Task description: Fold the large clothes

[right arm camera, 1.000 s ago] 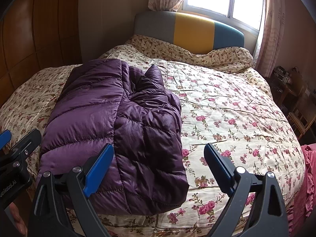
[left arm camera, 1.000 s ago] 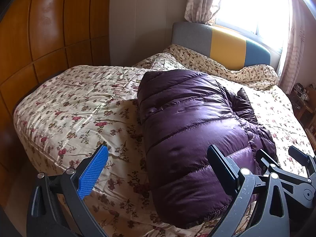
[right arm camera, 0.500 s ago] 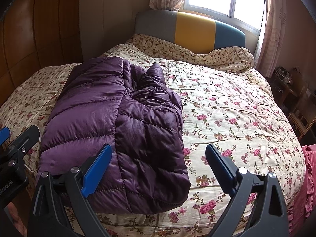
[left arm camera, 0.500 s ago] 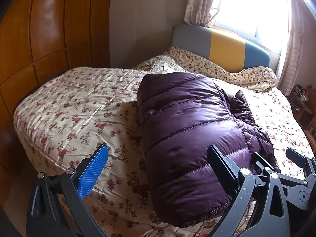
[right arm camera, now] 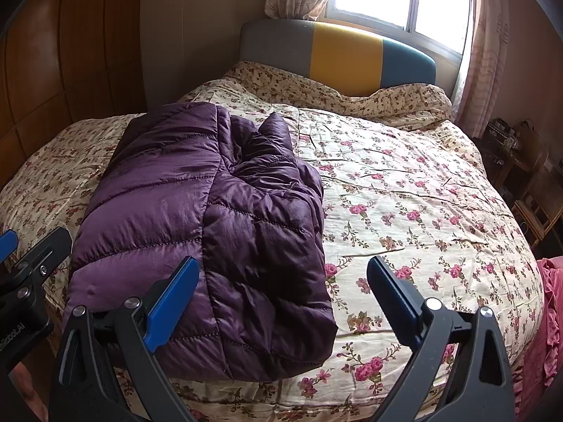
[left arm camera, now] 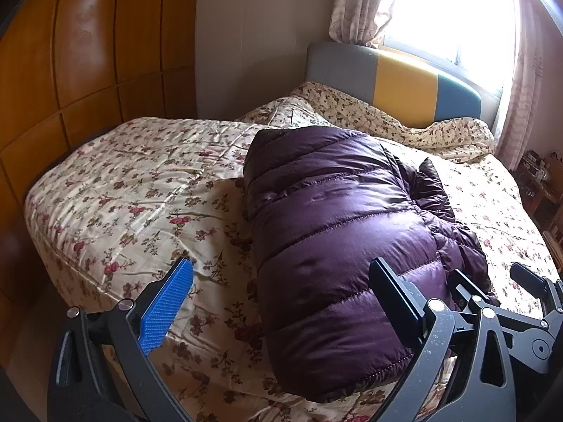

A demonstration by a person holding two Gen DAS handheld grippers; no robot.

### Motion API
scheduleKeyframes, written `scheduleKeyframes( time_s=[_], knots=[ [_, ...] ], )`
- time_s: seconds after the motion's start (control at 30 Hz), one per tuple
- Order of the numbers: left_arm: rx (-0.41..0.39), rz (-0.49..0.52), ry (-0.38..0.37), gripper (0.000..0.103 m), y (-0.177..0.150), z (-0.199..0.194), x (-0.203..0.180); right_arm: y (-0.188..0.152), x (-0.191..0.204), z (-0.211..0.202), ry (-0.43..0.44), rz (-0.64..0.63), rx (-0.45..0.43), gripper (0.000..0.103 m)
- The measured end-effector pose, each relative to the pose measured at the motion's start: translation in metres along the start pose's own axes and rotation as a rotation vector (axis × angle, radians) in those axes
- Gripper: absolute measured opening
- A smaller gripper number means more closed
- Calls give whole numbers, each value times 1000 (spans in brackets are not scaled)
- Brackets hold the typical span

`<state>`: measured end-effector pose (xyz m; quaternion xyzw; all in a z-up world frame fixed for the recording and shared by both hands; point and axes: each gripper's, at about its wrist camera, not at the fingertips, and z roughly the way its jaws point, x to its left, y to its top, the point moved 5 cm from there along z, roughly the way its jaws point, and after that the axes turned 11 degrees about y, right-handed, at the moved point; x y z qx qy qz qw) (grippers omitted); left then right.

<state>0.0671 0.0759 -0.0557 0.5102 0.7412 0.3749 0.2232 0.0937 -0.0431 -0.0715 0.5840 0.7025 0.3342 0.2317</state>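
— Purple puffer jacket (right arm camera: 197,239) folded into a bundle, low and left of centre on the floral bed (right arm camera: 422,211), near its front edge. Both tongs, left tongs (left arm camera: 281,302) and right tongs (right arm camera: 281,295), spread wide, gripping nothing.

— Risky? Slick, puffy shell. Likely to spring open, or slide off the front edge if nudged.

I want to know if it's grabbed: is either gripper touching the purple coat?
Apart. Both wrist views show the left gripper and right gripper wide open, empty, above the purple coat.
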Motion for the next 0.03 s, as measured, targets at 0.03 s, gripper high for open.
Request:
scheduleKeyframes(
  time_s=[0.03],
  knots=[
    [0,0,0,99,0,0,0,0,0,0,0,0,-1,96]
  ],
)
